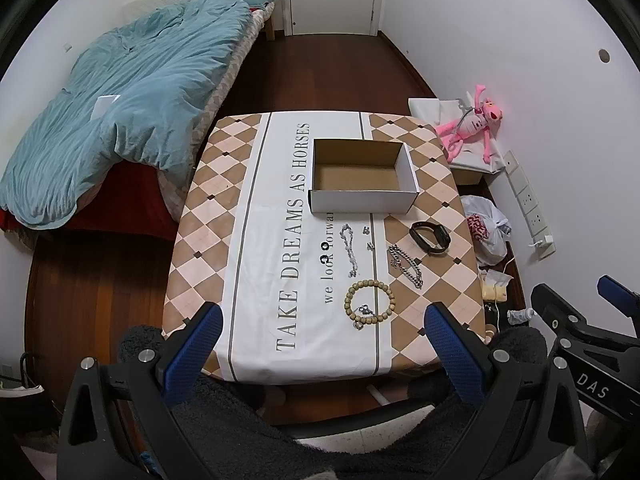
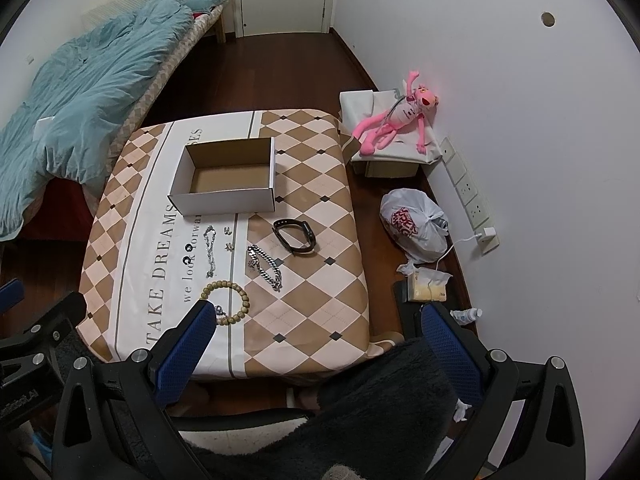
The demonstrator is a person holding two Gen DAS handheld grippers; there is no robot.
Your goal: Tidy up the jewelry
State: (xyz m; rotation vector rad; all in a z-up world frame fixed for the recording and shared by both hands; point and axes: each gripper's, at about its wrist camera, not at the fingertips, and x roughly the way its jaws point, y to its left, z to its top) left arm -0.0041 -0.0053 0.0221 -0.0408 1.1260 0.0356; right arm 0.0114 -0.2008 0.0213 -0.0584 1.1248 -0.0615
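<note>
An open cardboard box (image 1: 360,200) (image 2: 224,200) sits empty on the table. In front of it lie a wooden bead bracelet (image 1: 370,300) (image 2: 228,300), a silver chain bracelet (image 1: 406,266) (image 2: 266,266), a thin silver chain (image 1: 349,250) (image 2: 210,252), a black watch band (image 1: 430,237) (image 2: 294,236), two black rings (image 1: 324,252) (image 2: 187,253) and small earrings (image 1: 366,236) (image 2: 228,238). My left gripper (image 1: 322,340) is open and empty above the table's near edge. My right gripper (image 2: 316,340) is open and empty at the near right corner.
The table (image 1: 208,240) has a checkered cloth with printed text. A bed with a blue quilt (image 1: 132,100) stands left. On the floor at the right are a pink plush toy (image 2: 394,124), a plastic bag (image 2: 416,220), a tissue pack (image 2: 428,280) and a wall power strip (image 2: 472,200).
</note>
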